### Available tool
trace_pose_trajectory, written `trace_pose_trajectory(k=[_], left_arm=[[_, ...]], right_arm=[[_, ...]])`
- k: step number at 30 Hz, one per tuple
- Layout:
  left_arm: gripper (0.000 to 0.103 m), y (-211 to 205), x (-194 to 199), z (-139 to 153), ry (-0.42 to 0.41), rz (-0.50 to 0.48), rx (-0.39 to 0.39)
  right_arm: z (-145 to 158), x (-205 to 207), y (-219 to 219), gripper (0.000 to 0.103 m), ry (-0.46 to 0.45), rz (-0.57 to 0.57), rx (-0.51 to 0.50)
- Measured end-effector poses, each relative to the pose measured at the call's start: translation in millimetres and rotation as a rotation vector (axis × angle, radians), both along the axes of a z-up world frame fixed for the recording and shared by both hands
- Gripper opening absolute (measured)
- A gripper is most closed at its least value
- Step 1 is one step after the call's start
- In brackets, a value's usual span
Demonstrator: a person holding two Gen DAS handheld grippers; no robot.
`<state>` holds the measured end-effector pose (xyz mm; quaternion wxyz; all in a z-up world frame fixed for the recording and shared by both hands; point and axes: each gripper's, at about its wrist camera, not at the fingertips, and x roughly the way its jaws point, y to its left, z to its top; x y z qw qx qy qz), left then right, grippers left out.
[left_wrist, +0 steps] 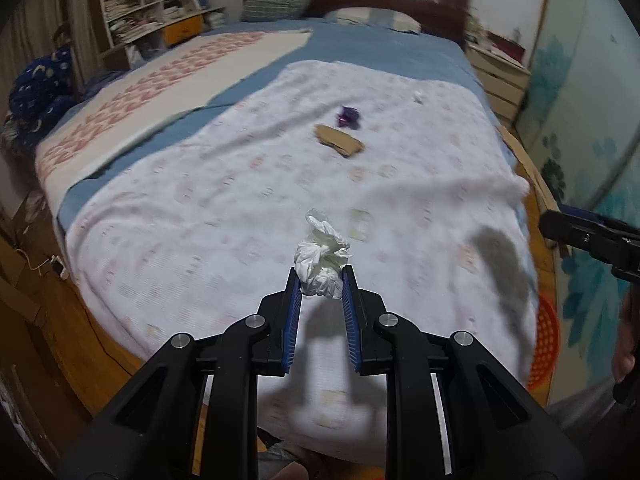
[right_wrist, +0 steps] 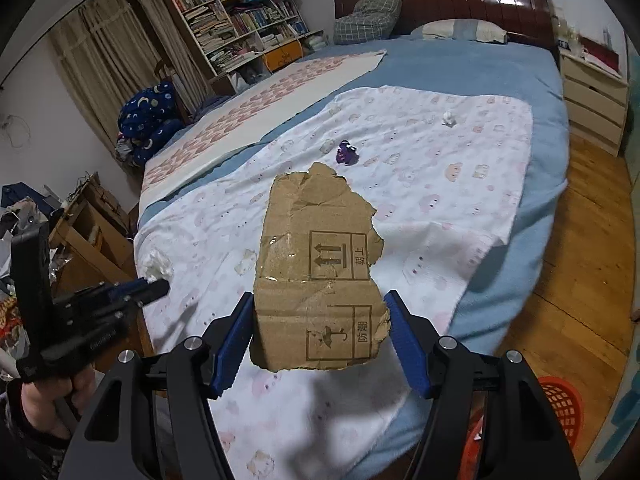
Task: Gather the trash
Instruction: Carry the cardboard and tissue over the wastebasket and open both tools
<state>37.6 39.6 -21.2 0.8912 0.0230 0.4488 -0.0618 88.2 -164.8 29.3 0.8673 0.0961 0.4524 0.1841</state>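
Note:
My left gripper (left_wrist: 321,280) is shut on a crumpled white tissue (left_wrist: 322,260) and holds it above the white patterned blanket (left_wrist: 240,208). It also shows in the right wrist view (right_wrist: 154,288) with the tissue (right_wrist: 158,266) at its tip. My right gripper (right_wrist: 320,320) is shut on a torn brown cardboard piece (right_wrist: 316,276), held above the bed. A purple wrapper (right_wrist: 346,155) and a small white paper ball (right_wrist: 449,118) lie farther up the blanket. In the left wrist view, the wrapper (left_wrist: 349,117), another cardboard scrap (left_wrist: 339,140) and the paper ball (left_wrist: 418,97) lie on the blanket.
An orange-red basket (right_wrist: 560,404) stands on the wooden floor at the bed's right corner, also seen in the left wrist view (left_wrist: 544,344). A white drawer unit (right_wrist: 592,96) is by the headboard. Bookshelves (right_wrist: 240,12) and a desk (right_wrist: 88,236) lie left of the bed.

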Motion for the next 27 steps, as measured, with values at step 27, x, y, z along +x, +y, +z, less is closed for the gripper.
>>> trace_pose_trajectory(k=[27], left_arm=[[0.021,-382.4,-41.8,-85.1,0.095,-0.848,-0.033]], right_arm=[[-104.6,-144.9,-347.4,0.065,0.304,-0.596,0.004]])
